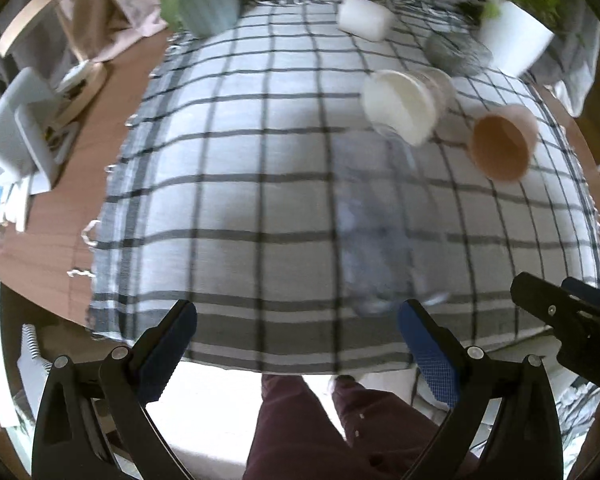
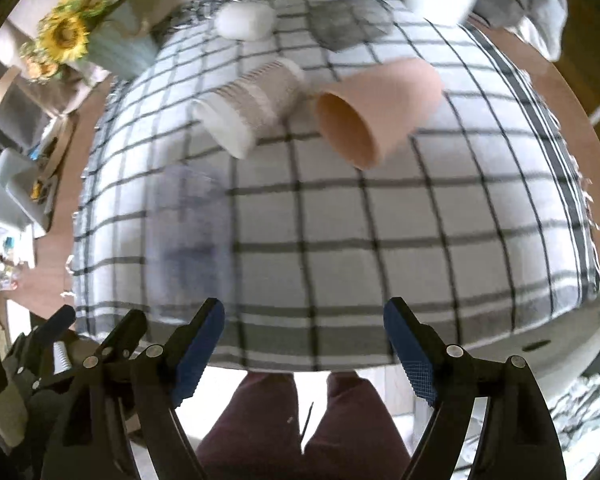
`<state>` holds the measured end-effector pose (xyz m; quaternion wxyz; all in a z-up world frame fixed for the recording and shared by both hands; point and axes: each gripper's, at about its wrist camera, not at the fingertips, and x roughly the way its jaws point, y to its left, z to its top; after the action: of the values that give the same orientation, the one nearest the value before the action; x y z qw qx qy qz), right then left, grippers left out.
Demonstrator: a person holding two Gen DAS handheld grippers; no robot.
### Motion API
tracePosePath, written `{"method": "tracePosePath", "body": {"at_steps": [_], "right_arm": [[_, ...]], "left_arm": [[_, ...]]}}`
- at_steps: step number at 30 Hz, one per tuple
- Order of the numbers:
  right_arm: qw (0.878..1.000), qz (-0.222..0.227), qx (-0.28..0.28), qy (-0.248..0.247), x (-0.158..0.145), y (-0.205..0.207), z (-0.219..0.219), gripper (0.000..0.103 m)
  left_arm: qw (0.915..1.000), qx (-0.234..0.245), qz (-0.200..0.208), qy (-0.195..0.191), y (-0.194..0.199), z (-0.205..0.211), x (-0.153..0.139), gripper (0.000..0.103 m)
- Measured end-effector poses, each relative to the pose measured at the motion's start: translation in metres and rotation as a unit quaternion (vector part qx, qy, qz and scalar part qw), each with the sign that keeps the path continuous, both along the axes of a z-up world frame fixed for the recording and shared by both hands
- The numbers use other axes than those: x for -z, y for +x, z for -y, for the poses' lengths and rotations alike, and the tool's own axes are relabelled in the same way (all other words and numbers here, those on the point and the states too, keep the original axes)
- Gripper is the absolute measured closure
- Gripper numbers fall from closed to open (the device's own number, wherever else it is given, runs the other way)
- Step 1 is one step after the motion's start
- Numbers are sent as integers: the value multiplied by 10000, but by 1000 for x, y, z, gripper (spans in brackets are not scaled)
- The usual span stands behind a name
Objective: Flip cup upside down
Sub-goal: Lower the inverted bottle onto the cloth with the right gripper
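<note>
**Two cups on their sides, both tools wide**

My left tool [image 1: 298,322] is spread wide and holds nothing. My right tool [image 2: 304,318] is spread wide too, with nothing between its blue pads [image 2: 198,348]. Both hang over the near edge of the desk [image 1: 112,80]. Below them I see my legs in dark red pants [image 2: 300,428].

Right past the tools is a checked cloth [image 2: 340,240] with gray and black lines. It covers most of the brown desk. A pale blurry patch lies on the cloth just ahead of my left tool; I cannot tell what it is.

Farther ahead lie two cups. The pink cup [image 2: 376,108] is on its side, straight ahead of my right tool and a bit to its right. Its open mouth points back at me. The white paper cup [image 2: 252,104] with ribbed gray bands is on its side just left of the pink one. The two bottoms are close; I cannot tell if they touch.

Past the cups sits a small white thing [image 2: 244,20] and a gray fuzzy thing [image 2: 348,24]. Far left stands a blue-green vase [image 2: 120,48] with sunflowers [image 2: 64,36]. Far right stands a white pot [image 1: 512,32] with green leaves.
</note>
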<state>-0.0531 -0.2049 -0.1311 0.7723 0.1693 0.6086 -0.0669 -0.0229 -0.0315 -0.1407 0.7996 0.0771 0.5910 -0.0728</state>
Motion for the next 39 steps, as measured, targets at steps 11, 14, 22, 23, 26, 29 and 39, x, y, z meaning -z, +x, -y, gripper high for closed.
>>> {"method": "tracePosePath", "body": {"at_steps": [11, 14, 22, 23, 26, 29, 39], "right_arm": [[9989, -262, 400, 9, 19, -40, 48, 21], [9984, -282, 481, -13, 21, -44, 56, 21], [9985, -345, 425, -43, 26, -46, 61, 21], [9985, -362, 419, -35, 27, -46, 62, 21], [9984, -416, 379, -18, 31, -45, 61, 21], [9985, -431, 348, -21, 33, -45, 61, 21], [9994, -271, 230, 26, 27, -40, 56, 21]], "left_arm": [[9990, 267, 122, -328, -12, 43, 4, 3], [9984, 252, 118, -500, -7, 50, 9, 3], [9986, 128, 162, -477, 8, 59, 27, 12], [9989, 99, 141, -442, 9, 59, 30, 16], [9986, 73, 80, -524, 9, 58, 36, 26], [9985, 116, 100, -533, 8, 59, 38, 29], [9983, 42, 393, -435, -2, 40, 6, 30]]}}
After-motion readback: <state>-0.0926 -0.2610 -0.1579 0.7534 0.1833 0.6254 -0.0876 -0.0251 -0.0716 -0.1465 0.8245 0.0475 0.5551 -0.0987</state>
